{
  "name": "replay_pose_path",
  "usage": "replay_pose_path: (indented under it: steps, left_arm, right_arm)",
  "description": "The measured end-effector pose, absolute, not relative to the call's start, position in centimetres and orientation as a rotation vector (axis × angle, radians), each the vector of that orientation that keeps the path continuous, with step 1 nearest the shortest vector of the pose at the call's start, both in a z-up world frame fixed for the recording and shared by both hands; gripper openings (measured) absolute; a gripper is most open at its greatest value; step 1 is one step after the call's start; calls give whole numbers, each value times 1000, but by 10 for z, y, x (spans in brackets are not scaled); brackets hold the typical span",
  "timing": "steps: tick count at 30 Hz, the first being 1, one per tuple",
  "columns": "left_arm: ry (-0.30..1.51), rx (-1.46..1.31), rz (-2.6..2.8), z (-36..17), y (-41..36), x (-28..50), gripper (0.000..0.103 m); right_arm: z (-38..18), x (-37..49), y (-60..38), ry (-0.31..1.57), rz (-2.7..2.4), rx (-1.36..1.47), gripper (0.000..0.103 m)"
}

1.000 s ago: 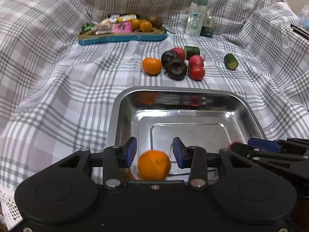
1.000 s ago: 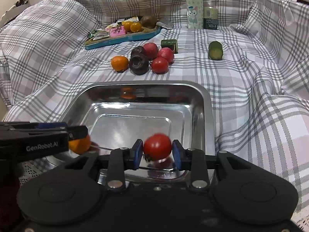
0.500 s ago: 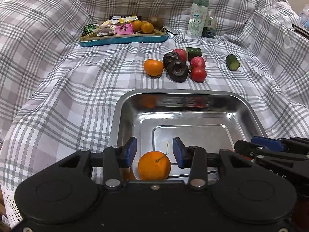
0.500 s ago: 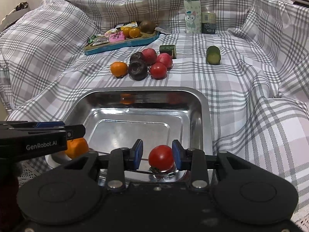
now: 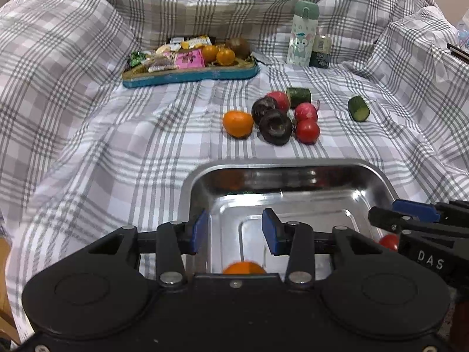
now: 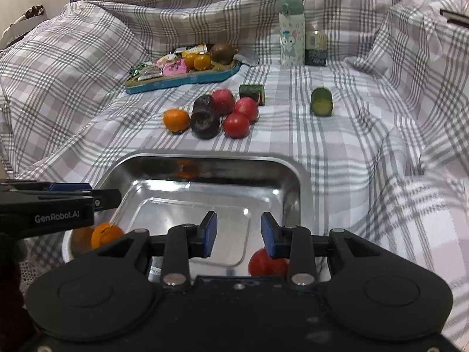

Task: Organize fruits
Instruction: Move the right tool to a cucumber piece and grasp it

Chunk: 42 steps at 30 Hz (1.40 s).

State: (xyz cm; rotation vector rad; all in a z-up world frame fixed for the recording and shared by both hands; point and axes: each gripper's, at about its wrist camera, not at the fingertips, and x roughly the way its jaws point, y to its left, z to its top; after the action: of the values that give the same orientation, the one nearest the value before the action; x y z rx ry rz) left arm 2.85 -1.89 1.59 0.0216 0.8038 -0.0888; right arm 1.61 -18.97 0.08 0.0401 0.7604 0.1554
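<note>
**Two fruits delivered to tray; both fingers empty**

- Left gripper [image 5: 234,230]: fingers set moderately apart, nothing between them. The mandarin [image 5: 244,267] that sat between them a second ago now lies on the tray floor at the bottom centre of the frame, half hidden by the gripper body.
- Right gripper [image 6: 239,234]: fingers narrowly parted, gripping nothing. The tomato [image 6: 265,261] they clasped a second ago has dropped to the tray floor, partly behind the right-hand finger.
- Judgement: both releases look done, so the next fetch is due.
- Steel tray [image 6: 304,193]: rectangular, rounded corners, mirror-polished and slick; round fruit may roll on it.
- Awaiting collection, mid-frame on the soft, creased plaid cloth [image 5: 117,152]: one glossy mandarin [image 5: 238,123], two dark matte round fruits [image 5: 275,126], three smooth red ones [image 5: 307,131], and two cut cucumber cylinders [image 5: 358,108].
- Upper frame: blue snack tray [image 5: 190,73] and pale bottle [image 5: 302,33].
</note>
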Motion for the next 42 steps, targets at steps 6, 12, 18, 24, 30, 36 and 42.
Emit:
replay_pose_path:
  steps: [6, 12, 18, 24, 30, 36, 42]
  left_arm:
    - [751, 62, -85, 24, -19, 46, 49]
    - [730, 58, -87, 27, -17, 74, 49]
    - [738, 57, -86, 22, -12, 104, 49]
    - [753, 49, -99, 14, -6, 127, 49]
    - [768, 68, -126, 8, -6, 139, 49]
    - [798, 101, -157, -2, -13, 145, 49]
    - [816, 113, -172, -8, -18, 147, 49]
  right_arm:
    - [8, 35, -197, 715, 138, 19, 35]
    - [14, 63, -207, 662, 100, -13, 35]
    - [17, 102, -218, 631, 50, -14, 35]
    - [15, 139, -227, 606, -4, -30, 35]
    - [12, 170, -234, 588, -46, -24, 35]
    - [10, 193, -240, 579, -80, -4, 35]
    - [8, 213, -246, 577, -109, 23, 35]
